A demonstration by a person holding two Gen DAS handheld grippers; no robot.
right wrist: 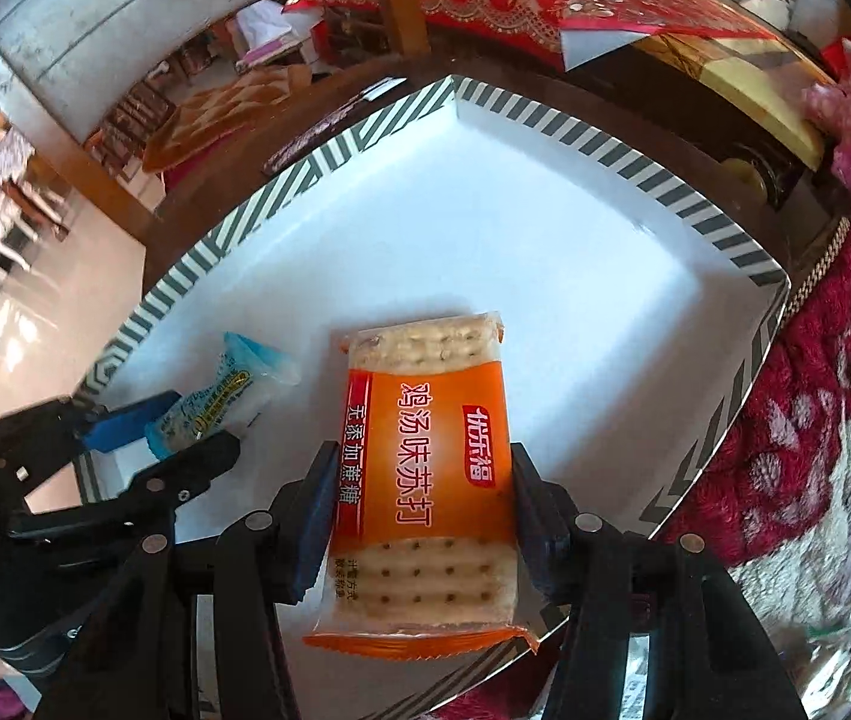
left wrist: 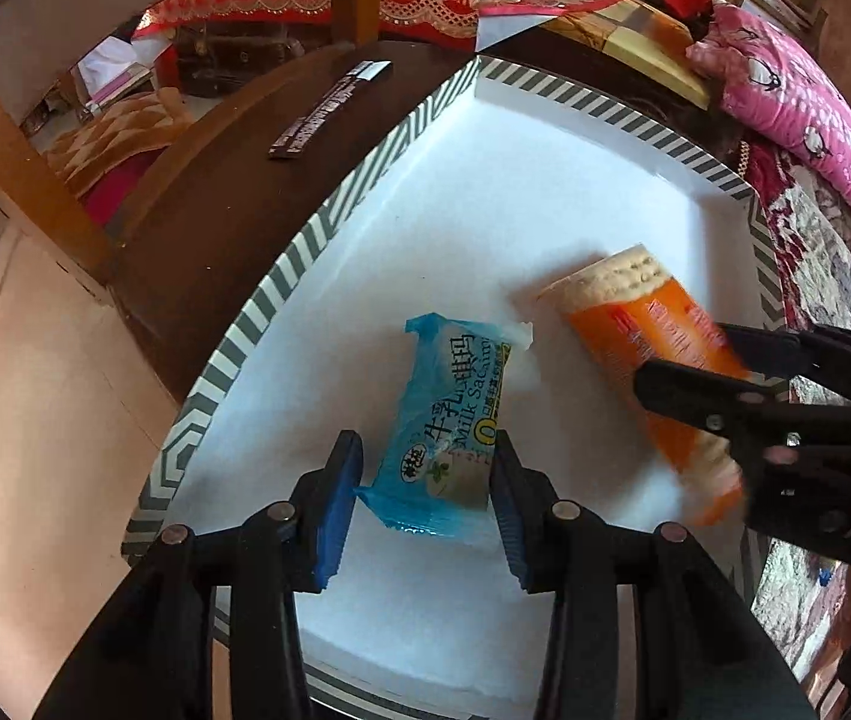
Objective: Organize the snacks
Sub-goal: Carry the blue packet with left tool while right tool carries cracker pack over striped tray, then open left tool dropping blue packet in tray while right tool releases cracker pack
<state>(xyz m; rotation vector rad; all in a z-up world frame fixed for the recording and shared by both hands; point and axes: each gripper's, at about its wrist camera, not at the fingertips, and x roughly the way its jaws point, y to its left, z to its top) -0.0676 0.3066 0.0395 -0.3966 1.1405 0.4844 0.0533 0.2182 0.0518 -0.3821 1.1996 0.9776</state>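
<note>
Left gripper (left wrist: 425, 480) fingers straddle the blue plastic-wrapped milk sachima bar (left wrist: 455, 426), left pad apparently clear, right gripper (right wrist: 416, 516) fingers clamped on the orange foil soda-cracker packet (right wrist: 425, 480); both should be released flat, apart, inside the white striped-rim cardboard tray (left wrist: 305, 240).

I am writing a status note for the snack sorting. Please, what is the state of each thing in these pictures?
Blue Sachima packet: sealed, between the left gripper pads, over the box.
Orange cracker packet: sealed, gripped by the right gripper, over the box.
White box with striped rim: open, no lid on it.
Dark flat bar: lying on the brown table beside the box.
</note>
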